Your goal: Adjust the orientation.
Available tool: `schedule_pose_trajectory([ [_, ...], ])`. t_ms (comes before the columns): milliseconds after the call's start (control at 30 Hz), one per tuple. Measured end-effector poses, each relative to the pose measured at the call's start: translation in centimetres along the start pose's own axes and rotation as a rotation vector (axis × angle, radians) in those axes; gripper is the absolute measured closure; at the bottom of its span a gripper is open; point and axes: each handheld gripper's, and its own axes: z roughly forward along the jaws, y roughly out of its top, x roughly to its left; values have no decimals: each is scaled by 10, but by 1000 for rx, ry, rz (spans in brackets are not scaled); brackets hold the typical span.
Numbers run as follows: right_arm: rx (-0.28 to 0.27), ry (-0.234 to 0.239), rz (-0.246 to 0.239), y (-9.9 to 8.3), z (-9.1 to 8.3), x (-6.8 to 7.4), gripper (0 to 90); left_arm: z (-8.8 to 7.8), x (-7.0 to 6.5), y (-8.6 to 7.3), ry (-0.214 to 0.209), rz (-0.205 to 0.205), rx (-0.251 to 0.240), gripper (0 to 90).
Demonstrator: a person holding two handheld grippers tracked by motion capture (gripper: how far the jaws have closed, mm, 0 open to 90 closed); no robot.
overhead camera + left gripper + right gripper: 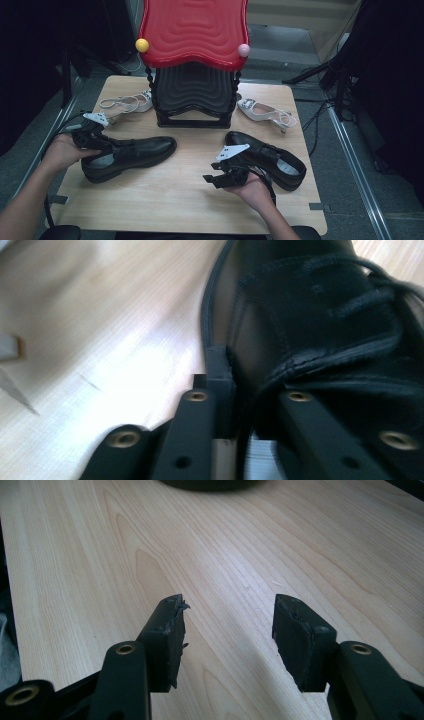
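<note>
Two black leather shoes lie on the wooden table (165, 195). The left black shoe (135, 152) has its toe pointing right, and my left gripper (97, 142) grips it at the heel end. In the left gripper view the jaws (245, 405) stand close together, pinching the shoe's collar wall (320, 315) between them. The right black shoe (270, 157) lies at an angle behind my right gripper (212, 179). That gripper is open, pointing left over bare wood (225, 545), with nothing between its fingers (227, 630).
A black shoe rack (192, 95) with a red wavy top (195, 30) stands at the back centre, a yellow ball (142, 45) and a pink ball (243, 50) on its corners. A white slingback shoe (127, 103) lies to its left and another (265, 112) to its right.
</note>
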Motion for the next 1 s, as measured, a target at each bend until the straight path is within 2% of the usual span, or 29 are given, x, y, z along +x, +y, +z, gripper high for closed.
schedule_pose_trajectory([
  [200, -28, 2, 18, 0, -5, -3, 489, 0, -25, 18, -34, -1, -59, 851],
  [267, -33, -4, 23, 0, -6, -2, 490, 3, -38, 29, -20, -2, -62, 849],
  [300, -37, -4, 22, 0, -7, -2, 490, 8, -54, 41, -3, 5, -63, 850],
  [333, -38, -4, 24, 0, -7, -2, 490, 11, -62, 47, -1, 15, -62, 849],
  [367, -38, -4, 24, 0, -7, -2, 490, 11, -62, 47, -1, 15, -62, 849],
  [467, -42, -10, 21, 0, -9, -2, 491, 22, -78, 61, -19, 15, -82, 849],
  [667, -57, -15, 27, -3, -14, -3, 497, 50, -98, 77, -26, -35, -93, 851],
  [733, -56, -21, 25, -4, -15, -3, 497, 59, -102, 79, -12, -68, -105, 851],
  [800, -57, -26, 28, -5, -15, -4, 497, 70, -108, 79, 19, -112, -110, 849],
  [833, -57, -29, 29, -6, -15, -4, 497, 70, -108, 79, 19, -112, -110, 848],
  [867, -55, -30, 31, -6, -15, -4, 498, 74, -109, 79, 24, -130, -111, 844],
  [933, -53, -33, 31, -6, -15, -4, 498, 81, -111, 78, 23, -147, -103, 842],
  [1000, -53, -44, 36, -7, -13, -5, 501, 86, -113, 77, 2, -163, -113, 822],
])
